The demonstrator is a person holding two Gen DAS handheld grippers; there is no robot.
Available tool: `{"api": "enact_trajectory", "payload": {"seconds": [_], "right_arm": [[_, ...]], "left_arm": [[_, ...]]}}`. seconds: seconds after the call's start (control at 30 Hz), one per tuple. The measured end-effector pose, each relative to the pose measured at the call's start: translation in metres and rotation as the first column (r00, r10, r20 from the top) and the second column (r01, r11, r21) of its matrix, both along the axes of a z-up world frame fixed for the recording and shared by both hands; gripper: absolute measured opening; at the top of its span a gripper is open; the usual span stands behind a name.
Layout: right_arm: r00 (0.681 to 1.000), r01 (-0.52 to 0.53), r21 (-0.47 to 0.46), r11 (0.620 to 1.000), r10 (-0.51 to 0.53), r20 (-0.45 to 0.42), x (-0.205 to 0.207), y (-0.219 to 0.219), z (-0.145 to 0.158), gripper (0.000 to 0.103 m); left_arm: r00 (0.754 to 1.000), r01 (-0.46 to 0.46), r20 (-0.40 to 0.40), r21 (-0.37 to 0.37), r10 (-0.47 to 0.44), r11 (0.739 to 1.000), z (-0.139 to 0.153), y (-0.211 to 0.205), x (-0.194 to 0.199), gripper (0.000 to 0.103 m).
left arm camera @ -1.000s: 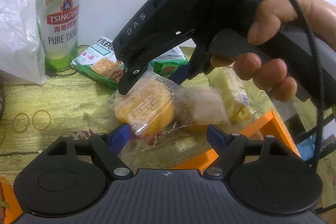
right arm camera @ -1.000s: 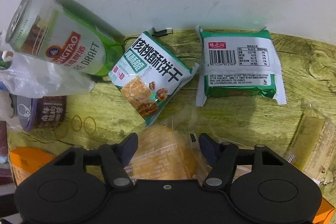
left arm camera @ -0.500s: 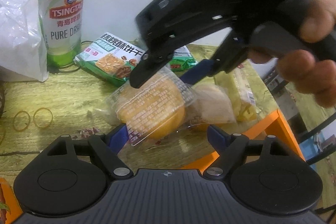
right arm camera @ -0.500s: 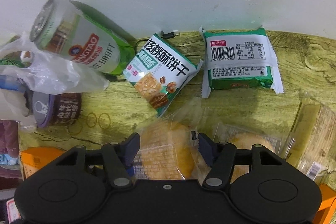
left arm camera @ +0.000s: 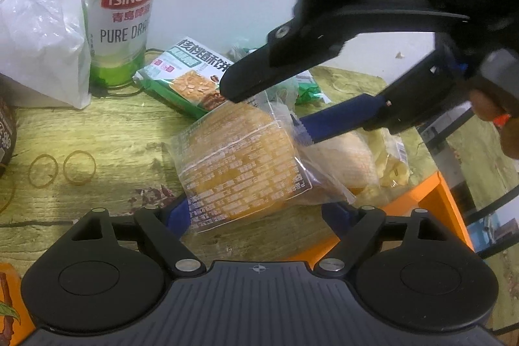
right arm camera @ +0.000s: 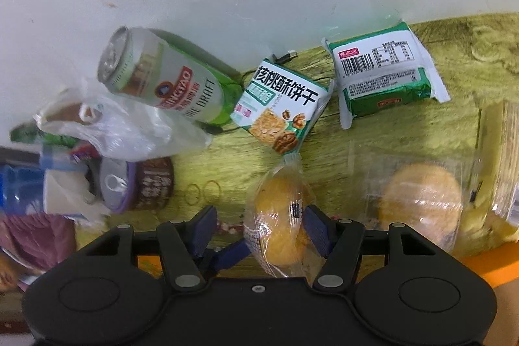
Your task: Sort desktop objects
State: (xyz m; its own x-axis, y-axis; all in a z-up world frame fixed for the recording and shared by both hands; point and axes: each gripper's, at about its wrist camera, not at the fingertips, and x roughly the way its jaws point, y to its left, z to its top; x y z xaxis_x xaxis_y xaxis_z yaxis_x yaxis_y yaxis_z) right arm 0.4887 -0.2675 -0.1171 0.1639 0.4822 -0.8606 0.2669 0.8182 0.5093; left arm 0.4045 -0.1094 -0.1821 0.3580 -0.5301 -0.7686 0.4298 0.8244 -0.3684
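Note:
An orange bun in a clear printed wrapper (left arm camera: pixel 240 164) hangs tilted just above the wood-grain table (left arm camera: pixel 97 125). My right gripper (left arm camera: pixel 264 112) comes down from the upper right and is shut on the bun's far end, its black finger on top and its blue finger (left arm camera: pixel 324 125) at the side. In the right wrist view the same bun (right arm camera: pixel 279 222) hangs upright between my right gripper's (right arm camera: pixel 259 229) fingers. My left gripper (left arm camera: pixel 256 213) is open and widening slowly. The bun's near end sits between its pads, unpressed.
A second wrapped bun (right arm camera: pixel 421 200) and a yellow wafer packet (right arm camera: pixel 499 151) lie at the right. Along the wall are a beer can (right arm camera: pixel 168 77), a walnut biscuit packet (right arm camera: pixel 282 106) and a green packet (right arm camera: pixel 382 73). A white plastic bag (right arm camera: pixel 123 128), a tin (right arm camera: pixel 136 187) and rubber bands (left arm camera: pixel 79 167) lie left.
My right gripper has risen and rolled, taking the bun up with it and off the second bun. My left gripper's jaws stand slightly wider.

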Motion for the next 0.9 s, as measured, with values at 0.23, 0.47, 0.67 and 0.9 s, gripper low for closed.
{"api": "enact_trajectory", "payload": {"seconds": [0.23, 0.47, 0.67, 0.9], "right_arm": [[0.997, 0.056, 0.027, 0.998, -0.057, 0.043, -0.008, -0.008, 0.015, 0.059], [0.991, 0.119, 0.1, 0.988, -0.125, 0.056, -0.011, -0.014, 0.019, 0.059], [0.987, 0.143, 0.131, 0.981, -0.151, 0.055, -0.009, -0.009, 0.013, 0.059], [0.988, 0.135, 0.165, 0.977, -0.146, 0.054, -0.006, 0.012, 0.009, 0.059]], "left_arm": [[1.0, -0.006, -0.023, -0.06, 0.004, 0.998, 0.004, -0.003, 0.006, 0.084], [0.999, 0.009, -0.034, -0.092, -0.012, 0.996, -0.002, -0.008, 0.007, 0.084], [0.999, 0.009, -0.035, -0.07, -0.011, 0.997, -0.006, -0.011, 0.002, 0.085], [0.999, -0.006, -0.032, -0.025, 0.006, 1.0, -0.009, -0.007, -0.002, 0.088]]}}
